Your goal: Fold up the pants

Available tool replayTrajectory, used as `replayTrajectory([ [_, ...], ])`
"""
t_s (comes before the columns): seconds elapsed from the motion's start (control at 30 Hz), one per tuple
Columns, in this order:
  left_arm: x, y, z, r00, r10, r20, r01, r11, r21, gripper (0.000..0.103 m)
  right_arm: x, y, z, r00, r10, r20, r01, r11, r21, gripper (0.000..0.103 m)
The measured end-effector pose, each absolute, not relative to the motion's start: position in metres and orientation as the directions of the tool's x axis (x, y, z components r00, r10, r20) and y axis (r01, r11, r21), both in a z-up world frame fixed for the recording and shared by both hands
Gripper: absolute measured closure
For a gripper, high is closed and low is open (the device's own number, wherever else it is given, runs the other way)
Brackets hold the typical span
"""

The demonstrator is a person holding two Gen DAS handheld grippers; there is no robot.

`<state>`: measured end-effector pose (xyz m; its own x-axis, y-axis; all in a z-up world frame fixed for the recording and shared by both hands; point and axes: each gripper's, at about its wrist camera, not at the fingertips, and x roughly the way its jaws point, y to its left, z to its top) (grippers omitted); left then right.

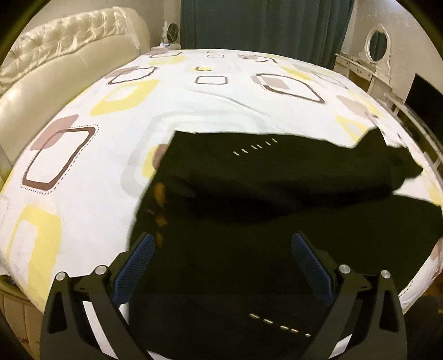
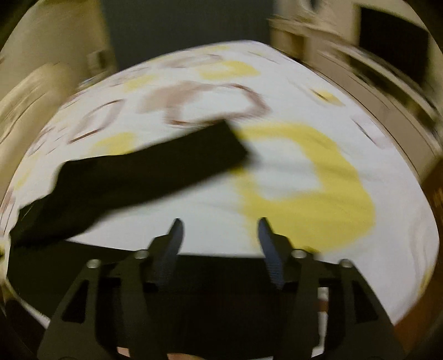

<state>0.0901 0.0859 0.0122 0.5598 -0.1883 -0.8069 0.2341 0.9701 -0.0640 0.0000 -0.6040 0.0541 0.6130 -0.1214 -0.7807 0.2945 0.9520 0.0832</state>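
2 grippers hang over a bed dressed in a white sheet printed with yellow, brown and grey rounded squares. Our left gripper stands released, its blue pads wide apart above the black pants, which lie folded over near the bed's front edge. Our right gripper is also released, nothing between its fingers, in a blurred view. Behind the bed we see a cream tufted headboard, teal curtains and a white dresser with an oval mirror.

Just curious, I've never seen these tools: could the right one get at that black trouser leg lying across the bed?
Probably yes. The right gripper is open over bare sheet, and the pant leg lies just to its left with nothing between them.
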Motion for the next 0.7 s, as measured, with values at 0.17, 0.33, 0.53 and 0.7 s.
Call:
replayTrajectory([
  [0.17,0.151,0.128,0.021,0.472,-0.365,-0.803,0.313,0.921,-0.234,0.004,0.058,-0.491,0.078,0.65,0.031,-0.759,0.014,0.998,0.053,0.033],
  [0.33,0.215,0.133,0.006,0.408,-0.437,-0.801,0.365,0.883,-0.296,0.005,0.117,-0.411,0.074,0.613,0.165,-0.773,-0.191,0.98,0.057,0.032],
  [0.53,0.268,0.12,-0.026,0.288,-0.494,-0.82,0.427,0.833,-0.352,0.005,0.18,-0.347,0.055,0.523,0.184,-0.832,-0.31,0.951,0.016,0.032],
  [0.7,0.283,0.12,-0.04,0.175,-0.586,-0.791,0.448,0.763,-0.466,0.034,0.213,-0.321,0.039,0.472,0.205,-0.857,-0.372,0.928,0.017,0.032],
])
